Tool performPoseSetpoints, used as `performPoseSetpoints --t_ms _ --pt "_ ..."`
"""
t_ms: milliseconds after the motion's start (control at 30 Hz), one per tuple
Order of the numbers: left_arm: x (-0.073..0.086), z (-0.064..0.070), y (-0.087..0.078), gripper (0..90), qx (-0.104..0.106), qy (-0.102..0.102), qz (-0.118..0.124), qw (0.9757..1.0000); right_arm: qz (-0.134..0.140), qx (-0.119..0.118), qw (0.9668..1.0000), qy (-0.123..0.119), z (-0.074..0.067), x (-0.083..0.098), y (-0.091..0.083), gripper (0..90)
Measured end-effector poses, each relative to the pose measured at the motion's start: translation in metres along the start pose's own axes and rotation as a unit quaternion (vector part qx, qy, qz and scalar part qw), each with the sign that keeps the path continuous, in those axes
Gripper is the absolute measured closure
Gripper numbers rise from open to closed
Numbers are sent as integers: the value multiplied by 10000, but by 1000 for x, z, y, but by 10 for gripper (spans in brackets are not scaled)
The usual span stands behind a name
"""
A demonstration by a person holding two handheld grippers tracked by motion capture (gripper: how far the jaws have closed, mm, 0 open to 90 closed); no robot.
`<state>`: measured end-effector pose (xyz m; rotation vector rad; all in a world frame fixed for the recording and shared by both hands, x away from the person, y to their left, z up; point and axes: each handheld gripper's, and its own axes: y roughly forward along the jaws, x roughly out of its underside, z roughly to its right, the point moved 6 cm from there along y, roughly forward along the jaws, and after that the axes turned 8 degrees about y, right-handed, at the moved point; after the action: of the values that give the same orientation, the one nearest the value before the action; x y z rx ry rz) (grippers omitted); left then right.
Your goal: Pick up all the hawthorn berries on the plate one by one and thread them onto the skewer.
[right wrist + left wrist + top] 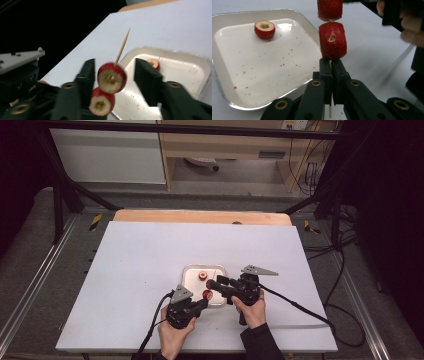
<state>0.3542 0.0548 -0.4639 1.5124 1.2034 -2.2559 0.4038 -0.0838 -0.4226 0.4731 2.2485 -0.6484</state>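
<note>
The white tray (189,271) sits at lower centre of the high view, with 1 cored hawthorn fruit (264,29) lying loose at upper left of the left gripper view. The left gripper (331,65) is clenched on the wooden skewer (122,47), which already carries 2 fruits, upper fruit (111,77) and lower fruit (101,103). The skewer's long axis runs up from those jaws. The right gripper (113,75) stands released, its jaws either side of the upper fruit without touching it, so it is the nearer one to push fruit down.

Even overhead light, dark surroundings, glare on the tray (294,13), slight motion blur.
</note>
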Motion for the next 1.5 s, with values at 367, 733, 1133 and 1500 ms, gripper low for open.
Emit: performPoseSetpoints --t_ms 367,733,1133,1500 --pt "16 -16 -21 883 -280 262 -175 9991 -553 751 9925 -789 23 -6 -6 113" --pt "29 -30 -41 883 -489 413 -214 9977 -1197 1187 9803 -1033 36 -5 -6 48" --pt "32 -40 -53 882 -554 360 -137 9977 -1501 1437 9736 -940 28 -15 17 42" --pt "34 -45 -54 882 -538 293 -123 9980 -1684 1623 9687 -836 25 -21 50 43"
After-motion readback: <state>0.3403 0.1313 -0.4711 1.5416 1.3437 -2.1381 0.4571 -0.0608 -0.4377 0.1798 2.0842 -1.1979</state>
